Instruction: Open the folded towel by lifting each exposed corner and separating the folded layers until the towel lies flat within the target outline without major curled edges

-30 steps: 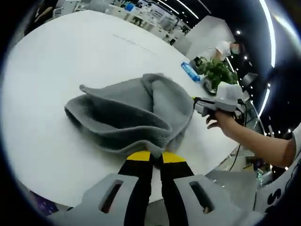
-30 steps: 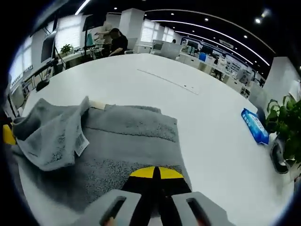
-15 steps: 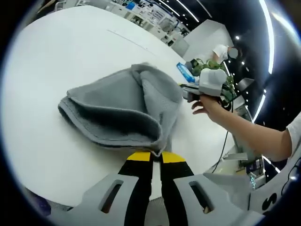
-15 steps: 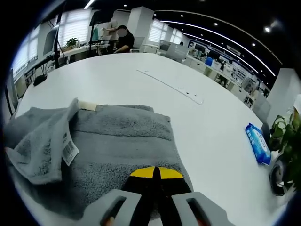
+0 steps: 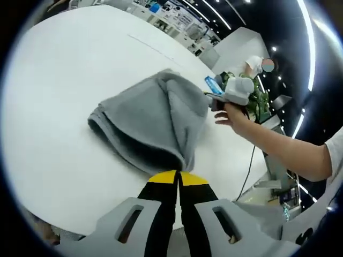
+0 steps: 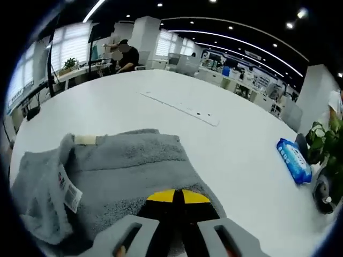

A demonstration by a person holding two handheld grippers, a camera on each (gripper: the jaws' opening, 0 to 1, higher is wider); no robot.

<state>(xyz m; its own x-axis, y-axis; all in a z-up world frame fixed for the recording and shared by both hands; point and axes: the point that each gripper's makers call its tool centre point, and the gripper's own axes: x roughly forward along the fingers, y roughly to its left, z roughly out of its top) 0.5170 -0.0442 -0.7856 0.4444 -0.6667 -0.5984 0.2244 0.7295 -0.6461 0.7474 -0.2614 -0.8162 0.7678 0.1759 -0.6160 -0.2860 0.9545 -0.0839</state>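
A grey towel (image 5: 155,120) is bunched on the white table (image 5: 59,96), lifted at its near corner. My left gripper (image 5: 177,176) is shut on that corner, with the cloth hanging in a fold from its yellow tips. In the left gripper view the right gripper (image 5: 228,95) is held by a hand at the towel's far edge. In the right gripper view the towel (image 6: 128,171) spreads ahead, with a folded-over flap and a white label (image 6: 68,187) at the left. My right gripper (image 6: 175,197) is shut on the towel's near edge.
A blue packet (image 6: 293,159) lies on the table at the right, beside a potted plant (image 6: 324,155). A thin strip (image 6: 179,107) lies further out on the table. A person (image 6: 126,53) sits at desks in the background. A person's forearm (image 5: 278,150) reaches in from the right.
The left gripper has lifted its corner higher and the towel has drawn into a narrower bunch. In the right gripper view the folded flap has slid lower and to the left.
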